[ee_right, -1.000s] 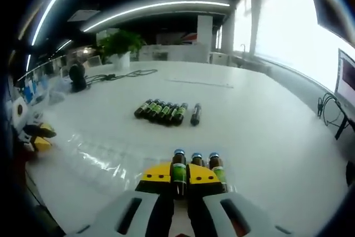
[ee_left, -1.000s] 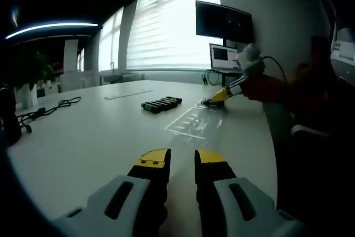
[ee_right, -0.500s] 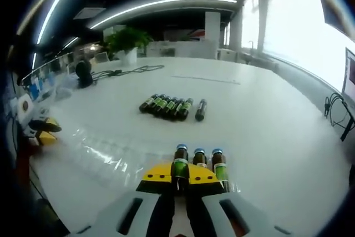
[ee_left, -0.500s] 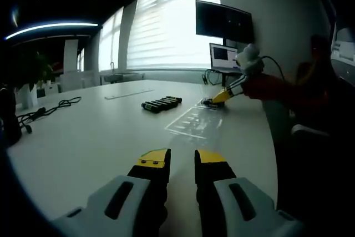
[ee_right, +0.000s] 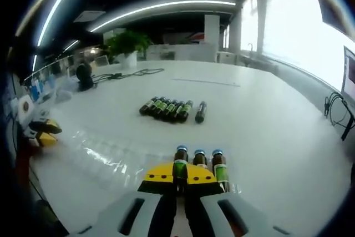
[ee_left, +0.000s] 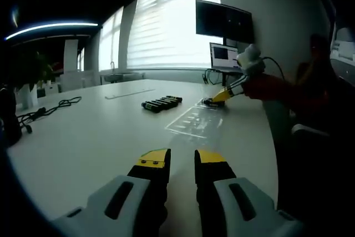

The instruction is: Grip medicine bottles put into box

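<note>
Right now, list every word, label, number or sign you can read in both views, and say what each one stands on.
None can be read.
Green labels on the three bottles at the right gripper: too small and blurred.
Labels on the row of bottles lying on the table: too small.
Laptop screen and monitor: no legible text.

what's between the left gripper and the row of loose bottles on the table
Nothing visible: bare white table lies between the left gripper and the bottle row. The clear box sits off to the row's right.
</note>
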A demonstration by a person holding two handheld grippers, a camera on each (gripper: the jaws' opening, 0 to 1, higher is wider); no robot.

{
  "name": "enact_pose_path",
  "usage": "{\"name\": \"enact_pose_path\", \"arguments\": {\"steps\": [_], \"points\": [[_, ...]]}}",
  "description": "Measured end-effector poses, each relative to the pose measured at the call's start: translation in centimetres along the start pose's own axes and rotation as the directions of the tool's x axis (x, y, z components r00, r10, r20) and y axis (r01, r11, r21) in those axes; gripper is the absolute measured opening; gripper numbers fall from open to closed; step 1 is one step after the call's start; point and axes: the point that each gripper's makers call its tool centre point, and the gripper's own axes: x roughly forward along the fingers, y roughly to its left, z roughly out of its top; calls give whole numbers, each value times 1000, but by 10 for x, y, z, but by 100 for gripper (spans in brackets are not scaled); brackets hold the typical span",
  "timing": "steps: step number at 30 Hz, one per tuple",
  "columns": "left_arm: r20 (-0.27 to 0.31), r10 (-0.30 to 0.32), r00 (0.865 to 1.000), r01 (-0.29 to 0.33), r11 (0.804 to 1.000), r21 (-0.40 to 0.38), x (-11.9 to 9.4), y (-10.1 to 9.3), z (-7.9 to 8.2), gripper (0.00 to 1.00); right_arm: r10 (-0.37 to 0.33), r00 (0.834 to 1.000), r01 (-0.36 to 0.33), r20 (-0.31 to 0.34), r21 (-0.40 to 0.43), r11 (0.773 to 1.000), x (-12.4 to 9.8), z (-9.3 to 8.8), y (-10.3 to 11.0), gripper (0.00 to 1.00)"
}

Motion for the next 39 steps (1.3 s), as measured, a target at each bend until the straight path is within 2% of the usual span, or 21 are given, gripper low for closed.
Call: {"name": "enact_pose_path", "arguments": {"steps": [19,20,21,22,25,39], "points": [[1,0,1000,0,1000,-2,-1,0,0,12,-19,1000,19,-3,-4,1000,0,0,0,1],[1,0,1000,0,1000,-2,-1,0,0,12,-12,998,11,-66,-18,1000,2,-10,1,1],[1,0,1000,0,1000,-2,-1,0,0,12,-24,998,21,-62,-49,999,-5,-8,-2,1],[1,1,1000,-1,1000,-2,-1,0,0,12,-27,1000,27,-13,-1,1000,-6,1,0,1],[1,1,1000,-1,1000,-2,-1,0,0,12,-31,999,31,7,2,1000,0,-3,0,1],[4,-1,1000,1,1000,-4,-1,0,1,12,-25,999,25,-33,-16,1000,2,-4,0,1]]}}
